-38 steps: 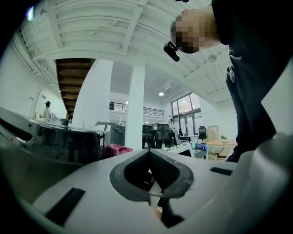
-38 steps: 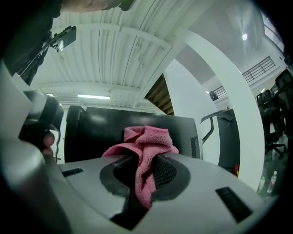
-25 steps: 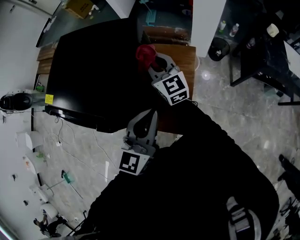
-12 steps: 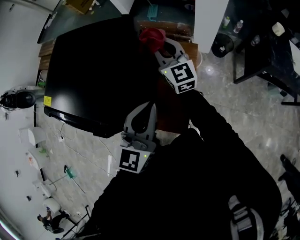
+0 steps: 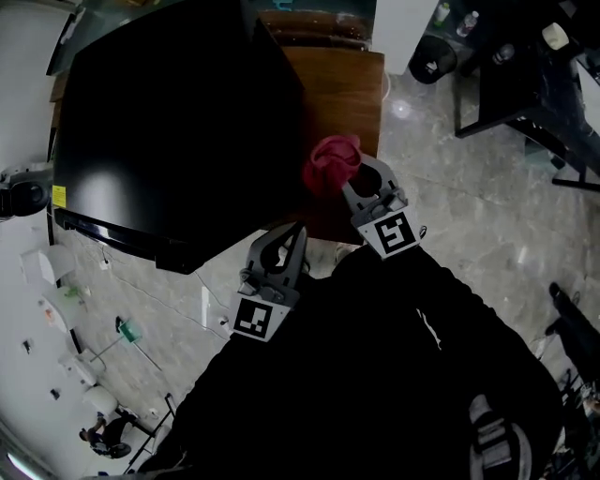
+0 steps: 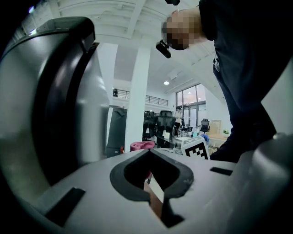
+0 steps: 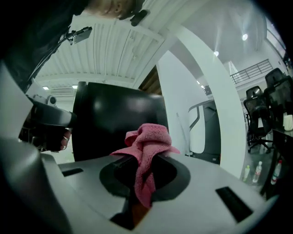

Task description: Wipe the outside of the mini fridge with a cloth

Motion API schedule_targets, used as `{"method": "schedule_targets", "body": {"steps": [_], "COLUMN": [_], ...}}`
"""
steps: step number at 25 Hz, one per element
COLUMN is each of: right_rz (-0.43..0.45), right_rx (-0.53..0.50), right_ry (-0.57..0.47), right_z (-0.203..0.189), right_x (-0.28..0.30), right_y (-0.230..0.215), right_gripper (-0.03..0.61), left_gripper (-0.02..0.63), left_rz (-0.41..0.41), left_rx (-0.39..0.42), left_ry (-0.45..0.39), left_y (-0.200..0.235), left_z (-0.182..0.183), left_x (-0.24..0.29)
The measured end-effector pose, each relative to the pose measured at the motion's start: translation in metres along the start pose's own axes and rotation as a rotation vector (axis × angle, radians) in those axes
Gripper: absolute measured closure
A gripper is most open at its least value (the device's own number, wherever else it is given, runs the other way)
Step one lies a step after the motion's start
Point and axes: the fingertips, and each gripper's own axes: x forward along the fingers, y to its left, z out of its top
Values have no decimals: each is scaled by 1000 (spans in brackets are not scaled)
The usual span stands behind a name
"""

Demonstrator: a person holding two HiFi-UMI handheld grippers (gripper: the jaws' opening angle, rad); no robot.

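The black mini fridge fills the head view's upper left and stands on a wooden stand. My right gripper is shut on a pink cloth, which sits against the fridge's right side near its front corner. In the right gripper view the cloth bunches out of the shut jaws of the right gripper, with the dark fridge wall just ahead. My left gripper is shut on nothing, close to the fridge's near corner. In the left gripper view the left gripper points past the fridge.
A white pillar rises beyond the stand, with a dark round bin beside it. A black desk frame stands at the upper right on the marble floor. Cables and small items lie on the floor at left.
My right gripper has drawn the pink cloth back along the fridge's right side, from the far end toward the near corner. The left gripper has stayed shut by the near corner.
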Motion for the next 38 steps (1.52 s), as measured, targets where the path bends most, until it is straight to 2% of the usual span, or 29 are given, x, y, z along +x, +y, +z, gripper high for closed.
{"method": "schedule_targets", "body": {"steps": [3,7,15,20,25,30,34,38], "right_rz": [32,75,121,138,143,118,95,58], "right_rx": [33,79,105,131,144,157,207,264], "right_ry": [75,110,141,124,118,112,110,84], "right_z": [-44,-81,-131,-138,-137,-134,-133,-141], "right_x": [-4,8,26,50,67,76,88,105], "right_y": [31,69,106,121,116,104,86,57], "right_gripper": [525,525,523,525,525,525,525,525], "left_gripper": [609,609,609,609,609,609,609,609], "left_rz": [26,44,109,136,132,134,128,156], "left_rx": [-18,-26,-25,-40,-31,-48,-36,-52], "left_ry": [57,83,97,80,89,68,63,60], "left_y": [6,16,35,46,49,46,45,51], "left_z": [-37,-71,-109,-110,-109,-99,-91,-87], "left_x": [-11,-18,-15,-18,-12,4,21,38]}}
